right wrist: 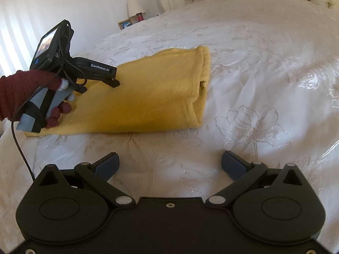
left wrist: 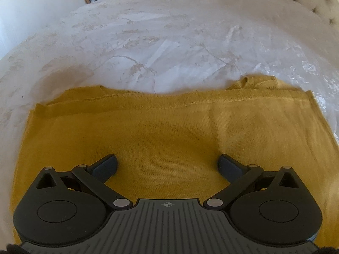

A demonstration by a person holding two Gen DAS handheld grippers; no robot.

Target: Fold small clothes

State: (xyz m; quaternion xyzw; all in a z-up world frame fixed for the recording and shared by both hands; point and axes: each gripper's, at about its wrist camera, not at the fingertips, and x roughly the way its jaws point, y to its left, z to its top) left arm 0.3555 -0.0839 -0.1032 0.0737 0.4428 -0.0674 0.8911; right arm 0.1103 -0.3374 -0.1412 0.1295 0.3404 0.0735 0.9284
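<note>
Mustard knit garment [right wrist: 148,97] is lying partly folded on the white bedspread [right wrist: 264,67].
Both tongs are gaping empty: left gripper [left wrist: 167,166] is hovering over the cloth, right gripper [right wrist: 169,165] beside it; probably another fold is coming, needing an edge pinched.

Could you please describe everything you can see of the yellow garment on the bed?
The yellow garment is a mustard knit, folded into a flat, layered rectangle, with a hemmed opening at its far end. It lies on the white embroidered bedspread. The left claw hovers open over it; the right claw is open beside it.
</note>
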